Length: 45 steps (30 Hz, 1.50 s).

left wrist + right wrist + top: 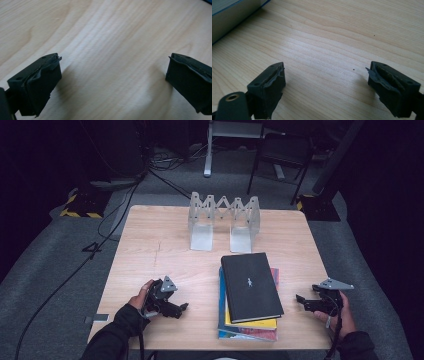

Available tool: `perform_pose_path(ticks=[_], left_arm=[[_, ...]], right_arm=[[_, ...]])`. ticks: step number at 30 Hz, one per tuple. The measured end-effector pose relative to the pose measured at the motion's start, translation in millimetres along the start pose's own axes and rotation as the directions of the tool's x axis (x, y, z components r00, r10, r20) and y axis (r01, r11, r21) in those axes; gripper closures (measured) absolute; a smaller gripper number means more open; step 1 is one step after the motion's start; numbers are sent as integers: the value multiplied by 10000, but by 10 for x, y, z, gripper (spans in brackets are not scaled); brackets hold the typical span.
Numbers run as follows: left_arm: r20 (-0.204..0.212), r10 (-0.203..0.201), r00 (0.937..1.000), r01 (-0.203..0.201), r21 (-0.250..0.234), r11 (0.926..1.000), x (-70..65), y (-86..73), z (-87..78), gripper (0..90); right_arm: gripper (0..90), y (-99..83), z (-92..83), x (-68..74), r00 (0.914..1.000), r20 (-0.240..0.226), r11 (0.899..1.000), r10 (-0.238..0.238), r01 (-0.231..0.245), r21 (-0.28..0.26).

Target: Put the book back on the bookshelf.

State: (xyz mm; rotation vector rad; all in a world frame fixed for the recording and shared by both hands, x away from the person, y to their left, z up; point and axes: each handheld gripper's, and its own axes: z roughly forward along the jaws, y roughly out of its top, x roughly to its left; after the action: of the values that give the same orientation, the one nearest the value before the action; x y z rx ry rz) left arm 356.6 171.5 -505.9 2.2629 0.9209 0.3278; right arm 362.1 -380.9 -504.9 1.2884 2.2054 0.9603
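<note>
Between the two hands, near the front edge of the table (150, 245), sits a stack of books (248, 297) with a black hardcover (250, 285) on top. The left gripper (176, 309) and right gripper (303, 301) both rest spread wide and empty, well apart from it. That hardcover looks stiff, fairly heavy and smooth-faced, so I'd pinch it at a long edge, near the middle.

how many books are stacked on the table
4 at least: a black book on top, then yellow, red and blue ones beneath; thinner ones may be hidden.
</note>
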Motion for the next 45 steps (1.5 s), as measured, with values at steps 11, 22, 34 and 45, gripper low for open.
perform_pose_path(ticks=[11, 22, 34, 45], left_arm=[[313, 426, 9986, -427, 31, 9991, 31, 14, 8, 4], [363, 477, 9982, -478, 19, 9989, -31, 2, 0, 4], [483, 627, 9969, -628, 7, 9980, -95, 23, 20, 5], [558, 721, 9958, -724, 33, 9974, -171, 134, 87, 55]], right_arm=[[194, -21, -65, 6, 9999, -135, 9998, -100, 102, 159], [216, 228, -557, 352, 9760, -1679, 9858, -1388, 1201, -1169], [221, 482, -781, 664, 9554, -2109, 9683, -2066, 1688, -1842], [204, 804, -787, 971, 9182, -2975, 9545, -2617, 2006, -2207]])
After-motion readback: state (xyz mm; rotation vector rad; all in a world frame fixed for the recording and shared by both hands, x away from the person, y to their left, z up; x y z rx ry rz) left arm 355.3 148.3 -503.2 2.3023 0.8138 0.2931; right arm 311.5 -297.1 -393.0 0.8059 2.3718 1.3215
